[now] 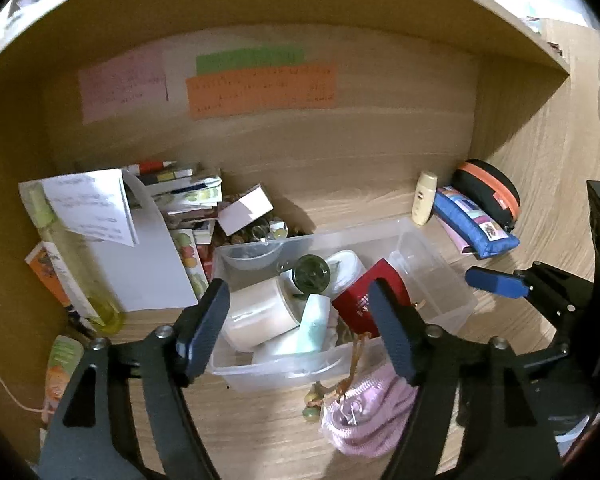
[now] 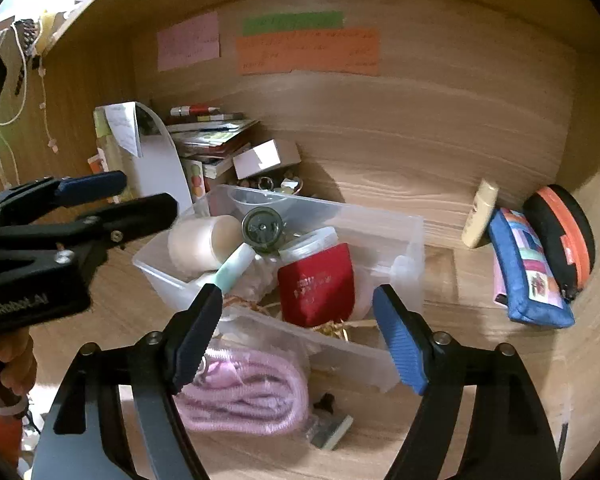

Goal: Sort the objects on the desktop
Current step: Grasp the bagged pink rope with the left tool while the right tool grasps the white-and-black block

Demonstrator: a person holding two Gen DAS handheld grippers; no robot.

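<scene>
A wooden desk (image 1: 540, 152) with a shelf overhead fills both views, its back wall carrying a pink note (image 1: 122, 86), a green note (image 1: 250, 58) and an orange note (image 1: 260, 90). At the back left, a stack of books (image 1: 188, 196) and white papers (image 1: 140, 264) lean together, with a small white box (image 1: 246, 210) just beside them. In the middle sits a clear bin (image 1: 440, 280) holding a cream roll (image 1: 256, 314), a red pouch (image 2: 318, 284), a mint tube (image 2: 230, 270), a white tub (image 1: 346, 268) and a green jar (image 1: 311, 274). A pink knit pouch (image 2: 244, 392) lies on the desk touching the bin's near side. To the right, well apart from the bin, a blue pencil case (image 2: 530, 276) leans against a black-and-orange case (image 2: 564, 228), with a cream bottle (image 1: 426, 198) upright near the wall. The left gripper (image 1: 300, 300) hovers over the bin's near end, fingers spread and empty. The right gripper (image 2: 298, 320) hangs above the bin and pink pouch, likewise spread wide, holding nothing.
</scene>
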